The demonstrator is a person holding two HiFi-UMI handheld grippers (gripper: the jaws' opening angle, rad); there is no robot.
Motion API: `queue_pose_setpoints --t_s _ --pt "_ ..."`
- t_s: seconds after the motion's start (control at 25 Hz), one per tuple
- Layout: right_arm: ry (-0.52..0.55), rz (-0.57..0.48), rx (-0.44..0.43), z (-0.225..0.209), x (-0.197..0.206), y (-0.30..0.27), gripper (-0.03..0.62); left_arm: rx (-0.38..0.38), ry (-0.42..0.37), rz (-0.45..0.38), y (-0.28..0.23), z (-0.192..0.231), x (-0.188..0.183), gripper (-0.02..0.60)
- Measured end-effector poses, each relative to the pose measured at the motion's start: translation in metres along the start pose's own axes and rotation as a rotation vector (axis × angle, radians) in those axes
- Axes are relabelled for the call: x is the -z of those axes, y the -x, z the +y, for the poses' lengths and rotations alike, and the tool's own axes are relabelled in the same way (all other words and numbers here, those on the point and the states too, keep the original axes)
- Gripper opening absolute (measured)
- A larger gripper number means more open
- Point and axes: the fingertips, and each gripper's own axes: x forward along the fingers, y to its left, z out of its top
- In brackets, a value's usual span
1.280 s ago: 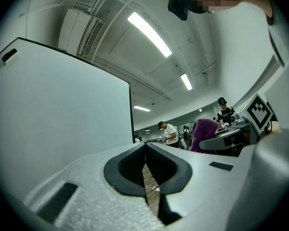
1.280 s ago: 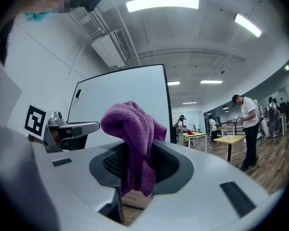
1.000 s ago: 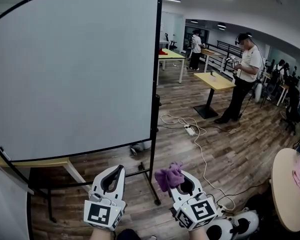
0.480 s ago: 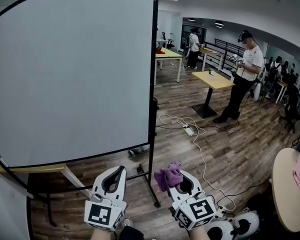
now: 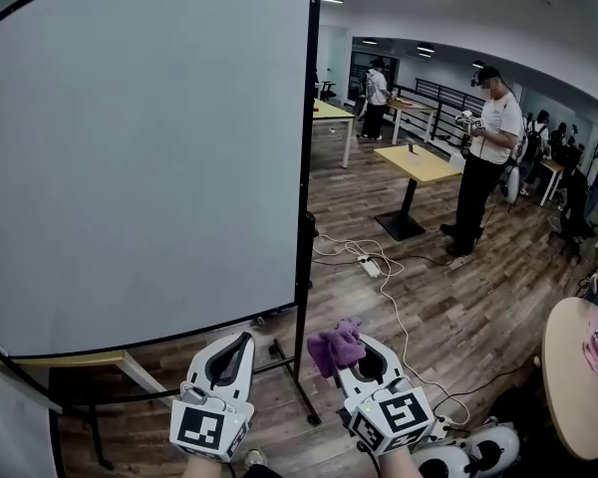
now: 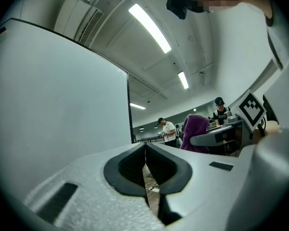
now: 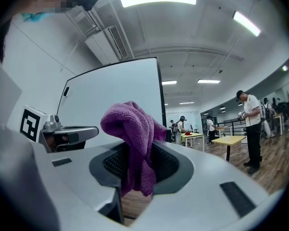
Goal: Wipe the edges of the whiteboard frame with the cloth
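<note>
The whiteboard [image 5: 140,157] fills more of the head view than a second ago, its bottom edge and the table [image 5: 100,358] behind it sitting lower as the view draws closer.

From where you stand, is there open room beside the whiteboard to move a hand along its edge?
Yes: right of the whiteboard's black frame the space is open as far as the yellow table. Lower down it is tighter: the stand's foot and a corded power strip lie on the floor there.
</note>
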Motion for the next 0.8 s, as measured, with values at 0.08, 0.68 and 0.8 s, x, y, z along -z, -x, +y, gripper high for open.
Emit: queue_pose_setpoints --t_s 0.08,0.68,0.8 --pt "0.006 -0.003 0.011 -0.002 -0.003 -0.012 0.115 0.016 0.002 0.003 -0.009 0.008 0.002 0.018" --pt "0.043 -0.042 0.079 -0.004 -0.03 -0.093 0.115 0.189 0.026 0.01 -0.057 0.055 0.011 0.02" --pt "0.053 -0.05 0.1 -0.003 -0.036 -0.106 0.115 0.21 0.011 0.035 -0.062 0.062 0.012 0.02"
